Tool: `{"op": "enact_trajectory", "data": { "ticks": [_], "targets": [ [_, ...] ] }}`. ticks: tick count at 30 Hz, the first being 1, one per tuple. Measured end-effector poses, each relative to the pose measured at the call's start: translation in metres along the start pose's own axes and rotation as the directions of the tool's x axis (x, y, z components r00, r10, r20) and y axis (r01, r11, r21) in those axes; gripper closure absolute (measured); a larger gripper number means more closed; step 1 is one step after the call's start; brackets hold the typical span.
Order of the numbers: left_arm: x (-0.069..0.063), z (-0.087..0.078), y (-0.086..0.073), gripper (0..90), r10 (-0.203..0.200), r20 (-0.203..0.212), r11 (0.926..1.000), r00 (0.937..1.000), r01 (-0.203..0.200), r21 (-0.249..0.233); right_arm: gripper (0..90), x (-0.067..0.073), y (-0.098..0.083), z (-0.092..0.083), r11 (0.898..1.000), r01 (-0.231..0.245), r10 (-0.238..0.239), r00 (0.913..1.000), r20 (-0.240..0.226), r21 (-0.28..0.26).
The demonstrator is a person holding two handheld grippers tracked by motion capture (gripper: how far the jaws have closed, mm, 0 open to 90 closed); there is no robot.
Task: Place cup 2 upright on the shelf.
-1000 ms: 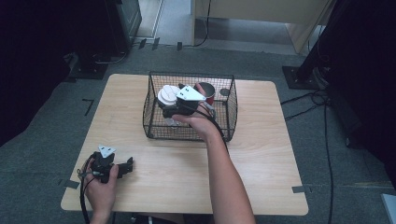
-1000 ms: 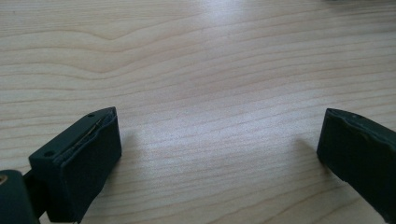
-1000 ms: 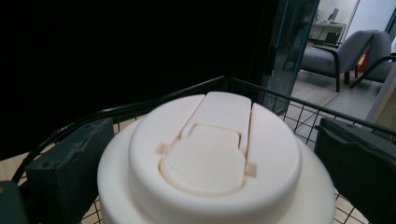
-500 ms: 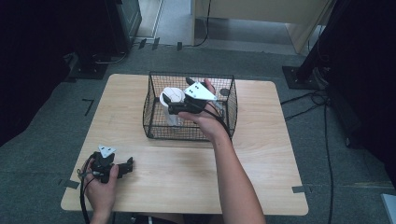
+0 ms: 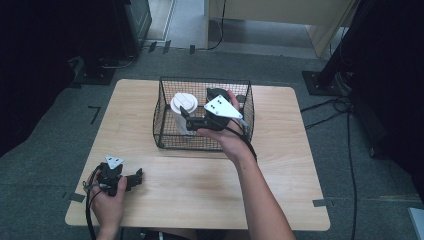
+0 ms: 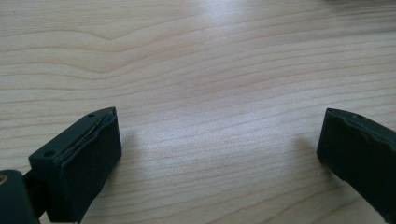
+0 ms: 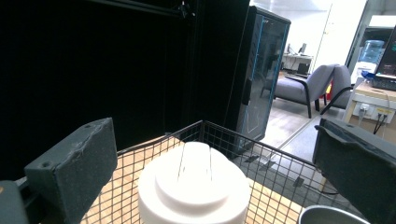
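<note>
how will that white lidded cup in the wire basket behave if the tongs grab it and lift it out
The white lidded paper cup stands tall and narrow in the black wire basket, so a sideways nudge could probably tip it. Its thin-looking wall may dent under a hard squeeze. The domed plastic lid looks smooth, so the open right tongs would likely slip there; gripping the body seems safer.

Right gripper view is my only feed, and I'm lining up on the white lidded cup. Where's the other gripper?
Observer: The left gripper is by the near left corner of the table, well apart from the wire basket.
Operator: Holding anything?
Observer: No, its jaws stand wide open over bare wood.
Operator: Where's mine from above?
Observer: The right gripper is over the basket's middle, tips beside the white cup.
</note>
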State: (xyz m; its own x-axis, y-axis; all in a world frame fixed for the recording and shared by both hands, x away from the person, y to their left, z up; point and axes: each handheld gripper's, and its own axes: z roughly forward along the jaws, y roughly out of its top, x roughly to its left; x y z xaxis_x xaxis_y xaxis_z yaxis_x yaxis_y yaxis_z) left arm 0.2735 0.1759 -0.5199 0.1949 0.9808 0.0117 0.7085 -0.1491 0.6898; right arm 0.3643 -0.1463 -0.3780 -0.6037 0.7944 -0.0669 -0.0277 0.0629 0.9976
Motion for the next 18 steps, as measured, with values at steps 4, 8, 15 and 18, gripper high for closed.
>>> {"op": "enact_trajectory", "data": {
  "ticks": [4, 8, 15, 18],
  "targets": [
    [0.0, 0.0, 0.0, 0.4, 0.0, 0.0, 1.0, 1.0, 0.0, 0.0, 0.1, 0.0, -0.002, -0.014, 1.0, 0.007, -0.007, 0.9999, 0.014, 0.007],
    [0.0, 0.0, 0.0, 0.4, 0.0, 0.0, 1.0, 1.0, 0.0, 0.0, 0.1, -0.001, -0.006, -0.028, 1.0, -0.001, 0.001, 0.9997, 0.025, 0.007],
    [0.0, 0.0, 0.0, 0.4, 0.0, 0.0, 1.0, 1.0, 0.0, -0.001, 0.3, 0.004, -0.015, -0.053, 0.999, -0.009, 0.007, 0.9991, 0.042, 0.051],
    [0.0, 0.0, 0.0, 0.4, 0.0, 0.0, 1.0, 1.0, 0.0, 0.001, 0.3, 0.005, -0.019, -0.063, 0.998, -0.024, 0.021, 0.9985, 0.05, 0.052]
  ]
}}
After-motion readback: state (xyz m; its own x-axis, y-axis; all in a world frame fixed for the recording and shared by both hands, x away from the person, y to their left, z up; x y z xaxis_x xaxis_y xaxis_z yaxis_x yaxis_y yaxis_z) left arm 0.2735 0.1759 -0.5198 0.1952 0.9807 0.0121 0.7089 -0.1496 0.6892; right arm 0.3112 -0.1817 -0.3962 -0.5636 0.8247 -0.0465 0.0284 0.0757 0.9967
